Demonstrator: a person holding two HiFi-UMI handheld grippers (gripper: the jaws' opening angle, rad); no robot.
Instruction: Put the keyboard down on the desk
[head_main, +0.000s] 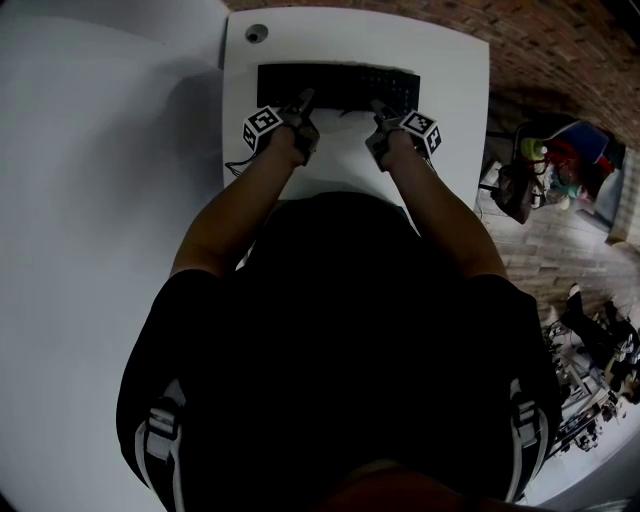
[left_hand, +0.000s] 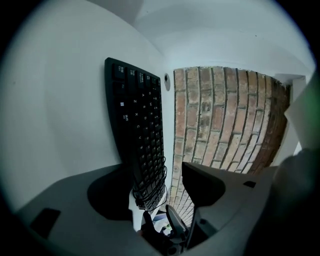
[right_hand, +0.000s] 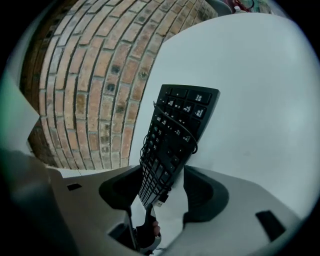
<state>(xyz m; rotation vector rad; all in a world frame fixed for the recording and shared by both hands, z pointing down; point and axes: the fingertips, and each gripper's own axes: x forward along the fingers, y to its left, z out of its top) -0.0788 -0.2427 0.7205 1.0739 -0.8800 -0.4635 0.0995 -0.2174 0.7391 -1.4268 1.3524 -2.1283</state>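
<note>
Keyboard (head_main: 335, 88), black with cable wound round it, lying near the far edge of the white desk (head_main: 455, 95), near edge straddled unclamped by wide-apart jaws of left gripper (head_main: 302, 101) and right gripper (head_main: 379, 106), apparently already set down.

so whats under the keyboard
The white desk, showing all round the keyboard. The patch directly beneath is covered, so anything there cannot be seen.

A white desk (head_main: 450, 100) carries a black keyboard (head_main: 335, 85) near its far edge.
</note>
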